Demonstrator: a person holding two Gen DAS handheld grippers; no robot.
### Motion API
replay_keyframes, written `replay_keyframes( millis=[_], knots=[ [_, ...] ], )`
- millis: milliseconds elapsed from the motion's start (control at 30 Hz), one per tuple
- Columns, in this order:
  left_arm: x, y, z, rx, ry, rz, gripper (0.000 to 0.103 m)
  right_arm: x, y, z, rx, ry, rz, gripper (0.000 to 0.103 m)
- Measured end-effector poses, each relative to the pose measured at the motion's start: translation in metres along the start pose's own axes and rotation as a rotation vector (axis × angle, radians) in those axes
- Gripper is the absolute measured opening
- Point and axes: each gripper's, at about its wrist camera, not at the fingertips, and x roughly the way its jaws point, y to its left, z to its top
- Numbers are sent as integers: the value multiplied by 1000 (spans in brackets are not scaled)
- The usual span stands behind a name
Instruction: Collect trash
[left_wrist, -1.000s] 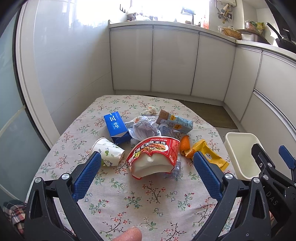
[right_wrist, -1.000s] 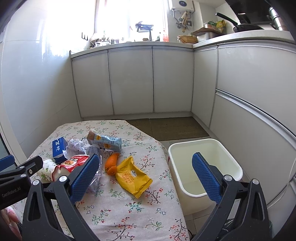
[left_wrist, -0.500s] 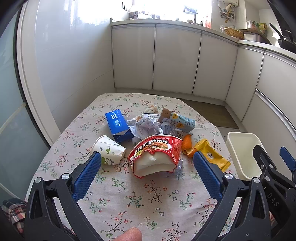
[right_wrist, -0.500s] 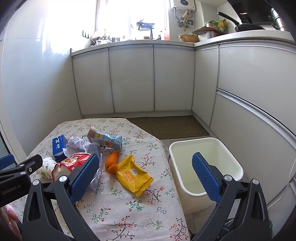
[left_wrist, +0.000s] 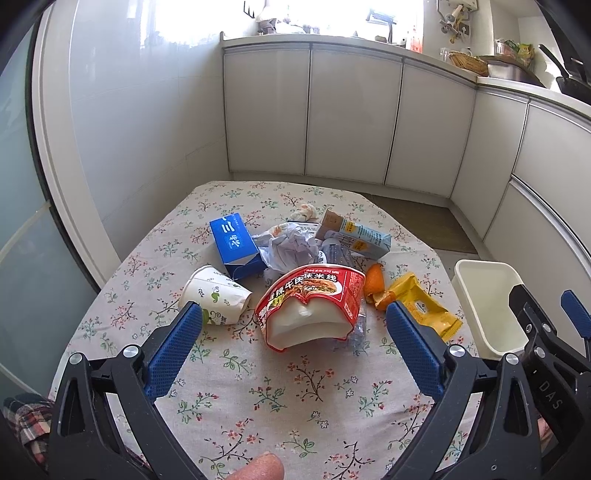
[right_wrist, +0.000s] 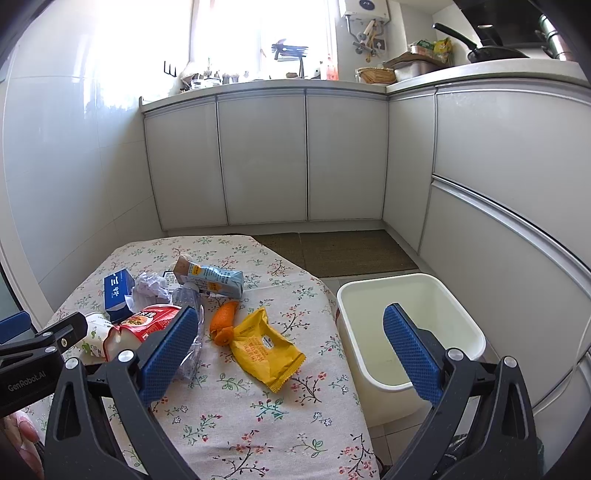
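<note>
1. On the floral tablecloth (left_wrist: 295, 398) I see the trash heaped mid-table: red noodle bowl (left_wrist: 314, 302) on its side, its mouth facing my left cam, w/ a clear plastic bottle (right_wrist: 190, 325) partly under it.
2. Left of the bowl: paper cup (left_wrist: 214, 297) tipped over, touching the blue box (left_wrist: 236, 249), which has an open flap.
3. Behind the bowl: crumpled paper (left_wrist: 290, 249), then a pale-blue drink carton (left_wrist: 356, 240) lying flat; a small whitish scrap (left_wrist: 304, 212) sits beyond, apart from the pile.
4. Right of the bowl: orange peel (right_wrist: 223, 321) touching the yellow snack wrapper (right_wrist: 267, 349), near the table's right edge.
5. White bin (right_wrist: 410, 332) stands on the floor just beside that edge; looks empty as far as I can see in.
6. Left gripper (left_wrist: 293, 349): jaws spread wide, holding nothing, above the near part of the cloth, facing the bowl.
7. Right gripper (right_wrist: 291, 354): also spread wide, nothing between the pads, straddling the wrapper and bin in my view.
</note>
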Motion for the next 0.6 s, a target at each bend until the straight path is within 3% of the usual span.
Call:
replay_keyframes(
  millis=[600],
  knots=[
    [5, 1, -3, -5, 28, 5, 96, 2, 0, -1, 0, 12, 2, 97]
  ],
)
